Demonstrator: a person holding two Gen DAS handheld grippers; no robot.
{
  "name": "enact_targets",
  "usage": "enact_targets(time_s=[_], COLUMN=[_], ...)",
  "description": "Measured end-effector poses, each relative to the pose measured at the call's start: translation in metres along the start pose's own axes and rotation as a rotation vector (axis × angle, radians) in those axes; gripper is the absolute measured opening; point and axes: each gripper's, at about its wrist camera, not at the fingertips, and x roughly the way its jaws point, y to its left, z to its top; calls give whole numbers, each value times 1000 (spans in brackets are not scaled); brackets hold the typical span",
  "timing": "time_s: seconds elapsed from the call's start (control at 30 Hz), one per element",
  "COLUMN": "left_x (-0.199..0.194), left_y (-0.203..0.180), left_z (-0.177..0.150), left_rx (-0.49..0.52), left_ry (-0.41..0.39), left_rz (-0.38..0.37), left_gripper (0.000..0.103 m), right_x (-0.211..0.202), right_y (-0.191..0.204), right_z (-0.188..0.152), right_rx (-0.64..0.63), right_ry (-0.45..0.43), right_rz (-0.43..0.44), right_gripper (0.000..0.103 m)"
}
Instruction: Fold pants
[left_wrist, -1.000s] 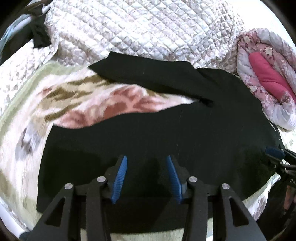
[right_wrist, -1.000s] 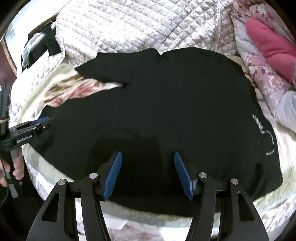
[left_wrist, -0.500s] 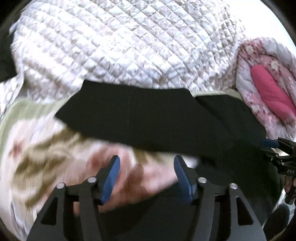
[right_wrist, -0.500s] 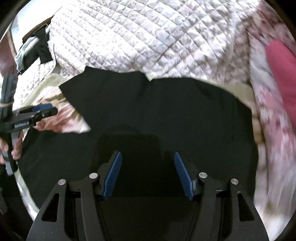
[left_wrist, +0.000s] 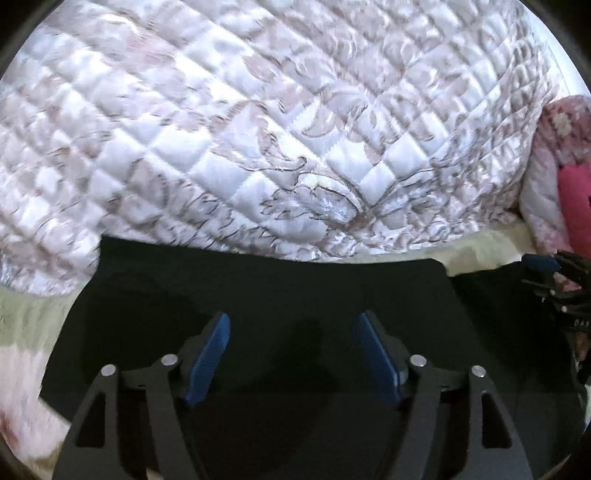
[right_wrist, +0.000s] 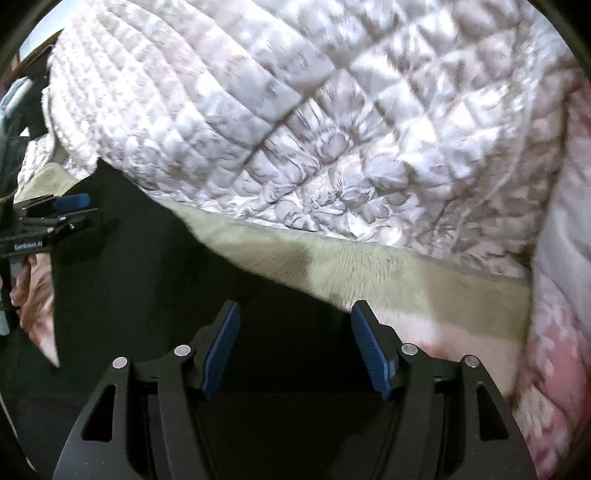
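Black pants lie flat on a bed; the far leg end fills the lower half of the left wrist view. My left gripper is open and empty, just above that leg near its far hem. In the right wrist view the pants fill the lower left. My right gripper is open and empty over the far edge of the pants, its right finger over the green blanket. The left gripper also shows at the left edge of the right wrist view, and the right gripper at the right edge of the left wrist view.
A white quilted cover is heaped just beyond the pants. A pale green and pink fleece blanket lies under them. A pink floral duvet with a magenta pillow is at the far right.
Both grippers have moved forward across the pants toward their far edge. The quilt now looms close. Both stayed open.
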Motion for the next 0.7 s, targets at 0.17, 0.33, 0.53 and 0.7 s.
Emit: enact_targets(time_s=[0.17,0.33,0.53,0.7], left_x=[26,30,14,-55], left_y=[-11,-33,-35,-23], left_z=[-8,-18,-17,-23], left_rx=[62,176,186,91], left_ry=[20,-9,-29,-121], left_rz=[57,199,219,171], left_gripper=[75,44,4,4], right_x=[22,16,-30,-106], right_y=[4,16,27,48], right_z=[-2,-4,-8,-30], right_rx=[-49,-91,-76,-77], right_ry=[54,58,-28,-144], right_rz=[-7,-6,-8,17], right_gripper=[64,9,8,8])
